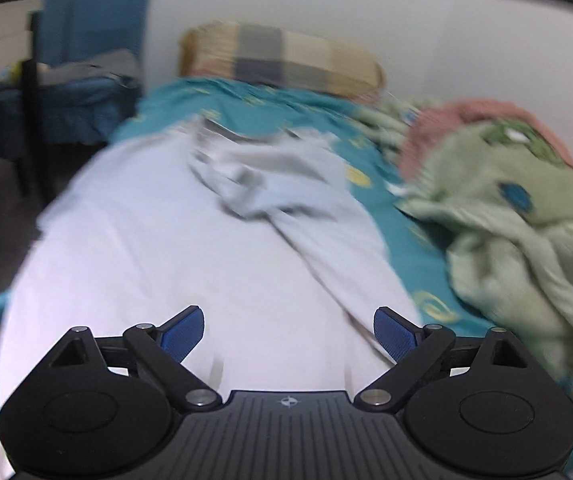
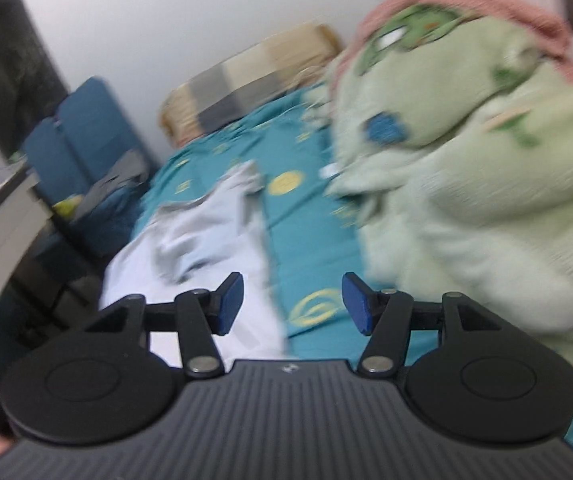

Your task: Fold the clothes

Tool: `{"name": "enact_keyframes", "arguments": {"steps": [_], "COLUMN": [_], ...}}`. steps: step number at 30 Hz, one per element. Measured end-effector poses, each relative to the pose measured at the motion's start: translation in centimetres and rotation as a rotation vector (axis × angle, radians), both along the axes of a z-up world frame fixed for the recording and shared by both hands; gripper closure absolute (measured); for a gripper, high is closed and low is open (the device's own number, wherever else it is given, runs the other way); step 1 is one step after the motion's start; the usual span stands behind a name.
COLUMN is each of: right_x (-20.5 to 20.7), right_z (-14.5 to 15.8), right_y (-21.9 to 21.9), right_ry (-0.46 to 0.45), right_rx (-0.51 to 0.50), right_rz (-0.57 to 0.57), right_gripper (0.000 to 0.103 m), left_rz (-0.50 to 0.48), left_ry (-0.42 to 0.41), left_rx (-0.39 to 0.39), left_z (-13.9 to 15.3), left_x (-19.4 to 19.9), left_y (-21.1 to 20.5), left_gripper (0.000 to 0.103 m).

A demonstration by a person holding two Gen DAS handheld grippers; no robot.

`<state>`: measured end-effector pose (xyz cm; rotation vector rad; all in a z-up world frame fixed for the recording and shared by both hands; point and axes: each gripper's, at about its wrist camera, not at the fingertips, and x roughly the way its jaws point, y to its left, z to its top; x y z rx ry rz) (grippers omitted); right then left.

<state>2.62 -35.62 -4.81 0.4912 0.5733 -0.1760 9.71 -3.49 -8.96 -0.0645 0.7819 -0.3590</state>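
A blue chair [image 1: 82,60] stands left of the bed. On the teal bedsheet [image 1: 254,100] lies the pale garment [image 1: 190,240] — flat near the camera, bunched at its far end. The left gripper [image 1: 289,334] hangs over it, jaws spread wide, holding nothing. The right gripper [image 2: 292,304] — equally wide and empty — hovers above the sheet beside the garment's edge. A green blanket [image 1: 506,200] is heaped to the right.

A home bedroom: bed [image 1: 406,240], pillow [image 1: 282,62], crumpled blanket [image 2: 486,160]
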Motion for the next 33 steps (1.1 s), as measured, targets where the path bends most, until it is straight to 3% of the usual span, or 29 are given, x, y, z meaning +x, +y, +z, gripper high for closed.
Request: {"name": "enact_keyframes", "arguments": {"steps": [3, 8, 10, 12, 16, 17, 19, 20, 26, 29, 33], "right_x": [0.2, 0.7, 0.7, 0.6, 0.8, 0.8, 0.8, 0.9, 1.0, 1.3, 2.0], "right_z": [-0.8, -1.9, -2.0, -2.1, -2.8, -2.9, -3.1, -3.2, -3.4, -3.5, -4.1], "right_y": [-1.9, -3.4, -3.6, -4.0, -5.0, -5.2, -5.3, -5.3, -5.0, -4.6, -3.5], "right_ry": [0.01, 0.028, 0.021, 0.018, 0.031, 0.034, 0.038, 0.04, 0.055, 0.073, 0.117], "right_rx": [0.031, 0.063, 0.05, 0.052, 0.086, 0.095, 0.106, 0.109, 0.121, 0.121, 0.128], "right_rz": [-0.039, -0.053, -0.05, -0.055, -0.064, -0.068, -0.066, -0.063, -0.045, -0.024, 0.022], "right_gripper": [0.045, 0.045, 0.045, 0.045, 0.045, 0.045, 0.045, 0.045, 0.045, 0.045, 0.045], "left_rz": [-0.075, -0.214, -0.261, -0.295, -0.329, -0.336, -0.335, -0.323, -0.308, -0.303, -0.226], "left_ry": [0.048, 0.027, 0.039, 0.07, 0.123, 0.123, 0.125, 0.128, 0.118, 0.182, 0.309], "left_rx": [-0.001, 0.008, 0.018, 0.027, 0.046, 0.06, 0.089, 0.092, -0.028, -0.133, -0.202], "left_z": [-1.0, -1.0, -1.7, -3.2, -5.8, -6.2, -6.7, -6.6, -1.8, 0.3, 0.7], "left_x": [-1.7, -4.6, -5.5, -6.2, -6.9, -7.0, -6.9, -6.8, -7.9, -8.7, -9.0], "left_y": [-3.8, -10.9, -13.8, -15.6, -17.2, -17.4, -17.5, -17.2, -13.5, -10.4, -5.7], "left_gripper": [0.015, 0.022, 0.028, 0.042, 0.06, 0.064, 0.094, 0.099, 0.101, 0.101, 0.101]}}
